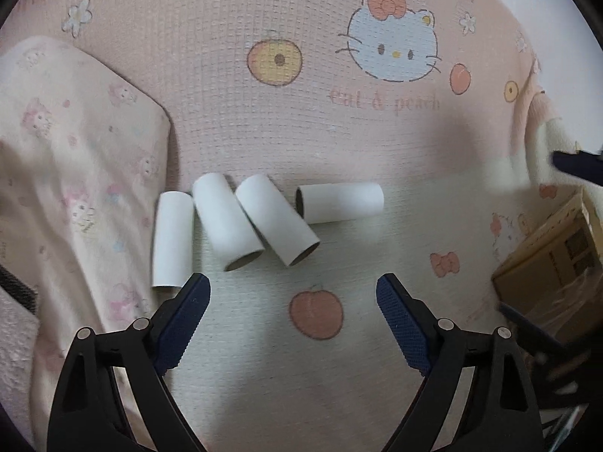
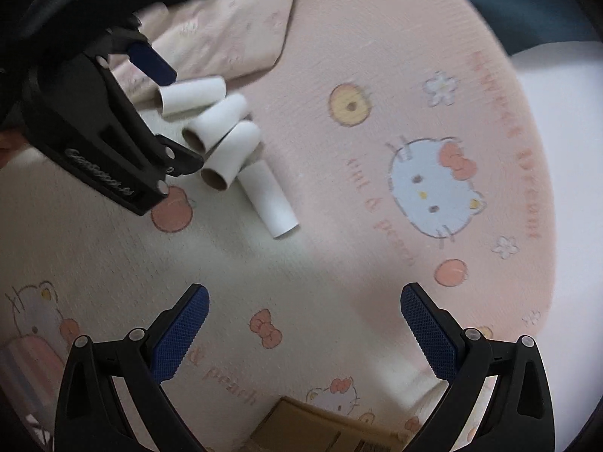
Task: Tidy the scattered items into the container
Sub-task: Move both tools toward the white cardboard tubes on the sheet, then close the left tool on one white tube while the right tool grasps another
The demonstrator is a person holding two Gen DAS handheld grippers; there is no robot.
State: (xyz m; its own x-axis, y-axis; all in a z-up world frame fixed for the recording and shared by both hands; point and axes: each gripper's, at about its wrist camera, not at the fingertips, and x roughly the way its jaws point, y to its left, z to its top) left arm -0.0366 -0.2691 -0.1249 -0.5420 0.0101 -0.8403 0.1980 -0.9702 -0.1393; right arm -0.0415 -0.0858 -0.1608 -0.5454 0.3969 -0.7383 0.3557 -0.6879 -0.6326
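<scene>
Several white cardboard tubes lie side by side on the bed sheet. In the left wrist view the nearest are the leftmost tube, a slanted tube and another slanted one; a fourth tube lies crosswise. My left gripper is open and empty, its tips just short of the tubes. In the right wrist view the tubes lie at upper left, with the left gripper hovering over them. My right gripper is open and empty, well back from the tubes. A brown cardboard box sits below it.
The cardboard box shows at the right edge of the left wrist view. A pink patterned pillow lies left of the tubes, touching the leftmost one. The cat-and-peach printed sheet stretches beyond them.
</scene>
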